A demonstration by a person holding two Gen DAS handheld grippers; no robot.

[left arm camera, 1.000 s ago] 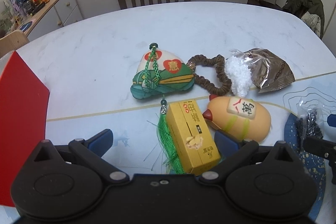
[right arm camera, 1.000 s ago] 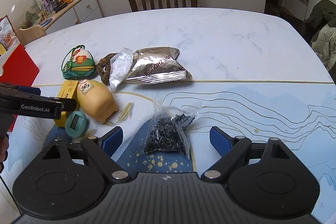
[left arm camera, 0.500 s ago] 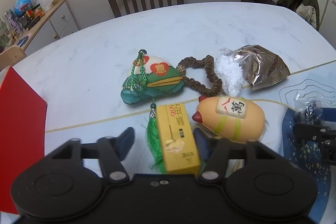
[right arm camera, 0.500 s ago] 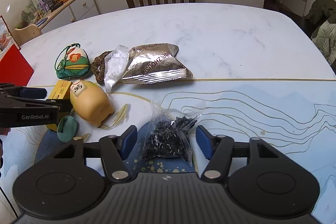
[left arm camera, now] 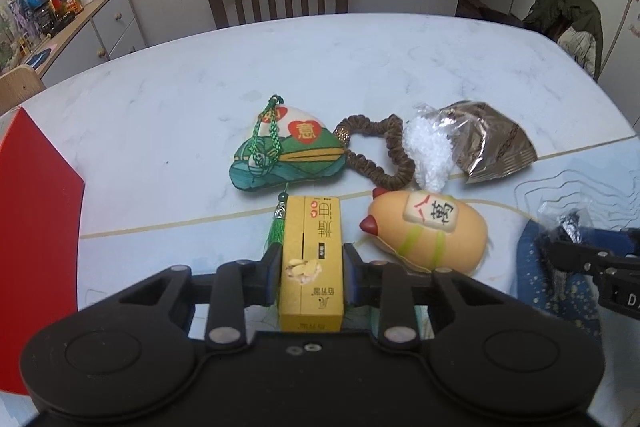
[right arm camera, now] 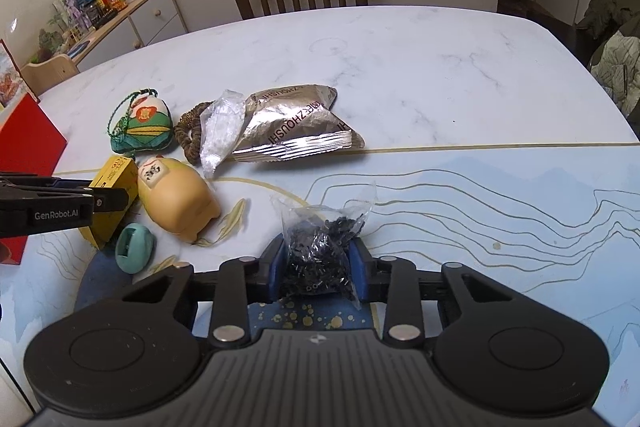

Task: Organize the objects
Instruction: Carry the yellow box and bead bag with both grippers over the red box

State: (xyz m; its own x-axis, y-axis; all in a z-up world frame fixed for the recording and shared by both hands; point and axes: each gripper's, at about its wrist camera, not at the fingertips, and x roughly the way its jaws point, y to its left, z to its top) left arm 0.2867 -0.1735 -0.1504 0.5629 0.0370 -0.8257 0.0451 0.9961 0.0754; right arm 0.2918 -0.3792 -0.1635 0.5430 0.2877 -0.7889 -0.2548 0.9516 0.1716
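your left claw (left arm camera: 311,273) is clenched on the yellow box (left arm camera: 312,263), which lies on the counter (left arm camera: 160,131) with its long axis running straight away from you, in line with the fingers; the lift goes straight up. your right claw (right arm camera: 318,269) is clenched on the bag of black bits (right arm camera: 320,247), set upright between its pads on the blue mat (right arm camera: 316,317). the box's near end and underside are cut off by the claw body. the green tassel (left arm camera: 277,235) beside the box may be caught under it; you cannot tell. no container is clearly visible.
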